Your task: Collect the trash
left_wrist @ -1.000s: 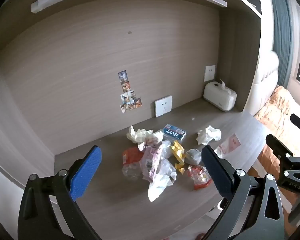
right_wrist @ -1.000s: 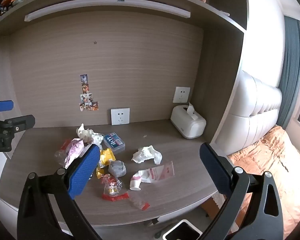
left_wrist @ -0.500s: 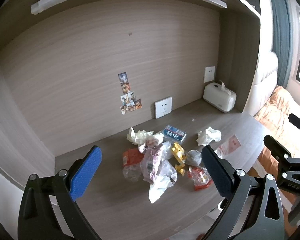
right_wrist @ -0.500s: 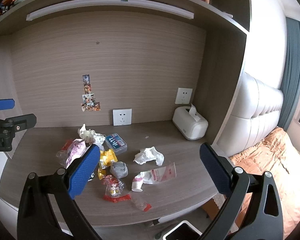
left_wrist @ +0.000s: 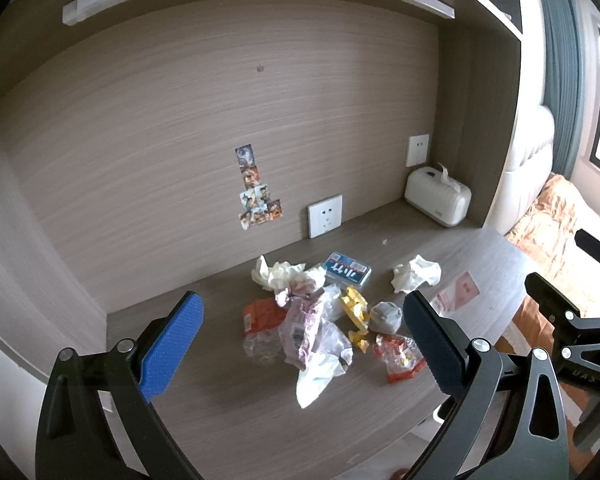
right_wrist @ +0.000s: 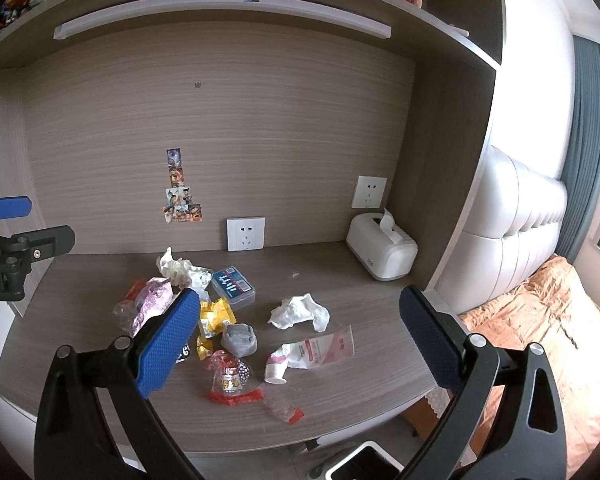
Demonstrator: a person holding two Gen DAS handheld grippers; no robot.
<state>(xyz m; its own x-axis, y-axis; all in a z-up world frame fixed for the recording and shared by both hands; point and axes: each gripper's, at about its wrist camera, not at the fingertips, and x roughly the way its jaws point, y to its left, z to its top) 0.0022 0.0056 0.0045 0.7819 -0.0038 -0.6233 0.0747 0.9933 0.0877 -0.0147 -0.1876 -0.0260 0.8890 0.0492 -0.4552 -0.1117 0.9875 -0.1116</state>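
Two tools: left tool (left_wrist: 300, 328) and right tool (right_wrist: 300, 322) both hang above the surface (right_wrist: 364, 396) with blue pads spread wide, nothing between them.
Trash pile: wrappers and tissues lie clustered mid-surface, in front of the wall socket (right_wrist: 245, 233).
Back of pile: crumpled beige tissue (right_wrist: 176, 266), with a blue-lidded plastic box (right_wrist: 234, 285) just beside it.
Left of pile: pink and clear plastic bag (left_wrist: 308, 328) over an orange wrapper (left_wrist: 260, 314).
Middle: yellow wrapper (right_wrist: 216, 316) touching a grey wad (right_wrist: 240, 338).
Front: red-trimmed clear wrapper (right_wrist: 230, 376) near the surface's edge.
Right of pile: white tissue (right_wrist: 300, 312), apart from the rest; a pink-printed sachet (right_wrist: 320, 350) in front of it.
Corner: white tissue box (right_wrist: 380, 250), well apart from the trash.
Below edge: bin rim (right_wrist: 364, 462) on the floor.
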